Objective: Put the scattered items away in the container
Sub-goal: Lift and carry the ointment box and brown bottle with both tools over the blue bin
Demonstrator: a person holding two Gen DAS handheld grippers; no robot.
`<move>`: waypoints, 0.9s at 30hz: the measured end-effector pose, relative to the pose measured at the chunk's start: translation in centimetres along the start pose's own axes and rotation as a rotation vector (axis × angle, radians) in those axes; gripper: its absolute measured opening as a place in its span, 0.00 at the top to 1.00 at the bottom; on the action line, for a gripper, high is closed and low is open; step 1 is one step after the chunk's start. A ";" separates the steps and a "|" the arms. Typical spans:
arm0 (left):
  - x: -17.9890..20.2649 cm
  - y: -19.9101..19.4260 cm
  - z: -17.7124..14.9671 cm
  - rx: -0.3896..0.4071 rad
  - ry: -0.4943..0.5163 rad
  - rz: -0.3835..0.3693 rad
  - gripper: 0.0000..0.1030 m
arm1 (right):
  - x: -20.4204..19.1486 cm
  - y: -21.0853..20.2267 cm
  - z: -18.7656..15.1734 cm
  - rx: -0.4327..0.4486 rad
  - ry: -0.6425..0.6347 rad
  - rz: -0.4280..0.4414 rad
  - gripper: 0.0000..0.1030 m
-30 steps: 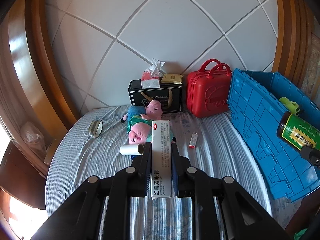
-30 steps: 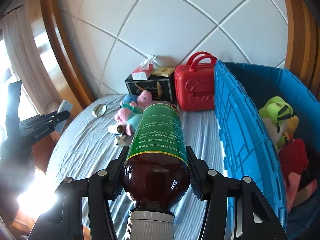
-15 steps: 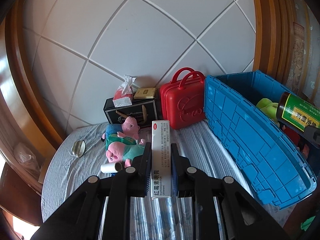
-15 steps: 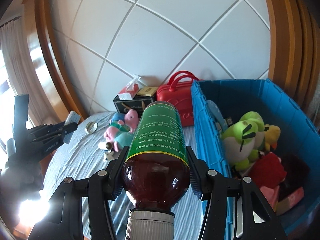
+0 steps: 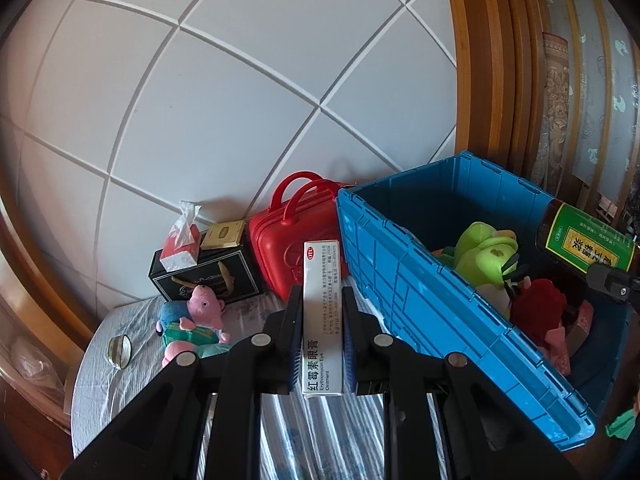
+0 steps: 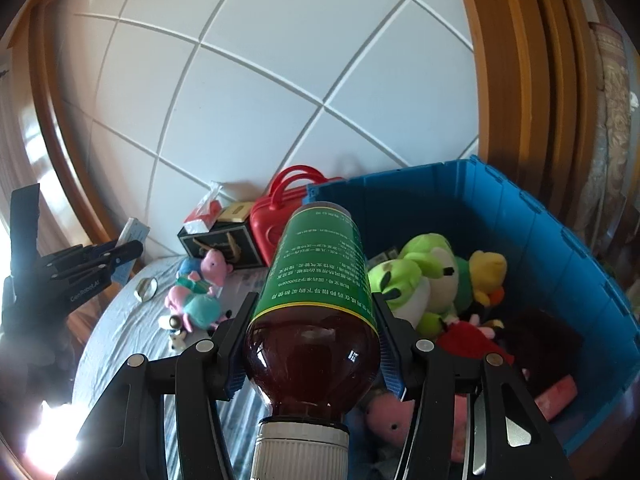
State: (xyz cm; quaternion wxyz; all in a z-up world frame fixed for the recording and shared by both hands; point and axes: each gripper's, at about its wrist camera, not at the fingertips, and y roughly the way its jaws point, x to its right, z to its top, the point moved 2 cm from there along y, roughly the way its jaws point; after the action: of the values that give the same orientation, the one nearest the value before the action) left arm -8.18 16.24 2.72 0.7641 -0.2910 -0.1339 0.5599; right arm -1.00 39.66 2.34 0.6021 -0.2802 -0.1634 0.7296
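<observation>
My left gripper [image 5: 322,300] is shut on a long white ointment box [image 5: 322,316] and holds it above the bed, left of the blue crate [image 5: 404,280]. My right gripper [image 6: 314,304] is shut on a brown bottle with a green label [image 6: 316,292], held over the crate's near left side [image 6: 552,248]. The bottle also shows at the right edge of the left wrist view [image 5: 588,240]. The crate holds green frog plush toys [image 6: 420,276], a red plush and other items. Pink pig plush toys [image 5: 196,320] lie on the bed.
A red mini suitcase [image 5: 292,232], a black gift box [image 5: 208,276] with a tissue pack [image 5: 182,240] and a small gold box stand against the wall. A tape roll [image 5: 119,350] lies at the bed's left. A small roll and figurine [image 6: 176,332] lie by the pigs.
Both grippers have moved right and up toward the crate with their loads. The crate's inside now shows more fully in both views.
</observation>
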 end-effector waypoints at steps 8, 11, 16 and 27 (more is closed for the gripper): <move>5.5 2.3 3.4 0.006 0.066 -0.072 0.83 | 4.7 -0.1 0.1 -0.001 0.054 -0.059 0.49; 7.3 3.2 4.4 0.005 0.087 -0.092 0.83 | 6.4 -0.2 0.1 0.002 0.076 -0.076 0.49; 10.1 4.8 6.4 0.008 0.127 -0.117 0.83 | 9.6 -0.6 0.5 0.020 0.116 -0.115 0.49; 16.0 8.4 10.5 0.004 0.203 -0.181 0.83 | 15.3 -0.1 -0.2 0.031 0.201 -0.176 0.49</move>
State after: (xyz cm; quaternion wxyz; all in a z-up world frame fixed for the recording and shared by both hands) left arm -14.84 35.99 4.11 0.8218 -0.3313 -0.0806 0.4565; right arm -2.58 54.52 -1.02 0.6815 -0.3271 -0.1149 0.6445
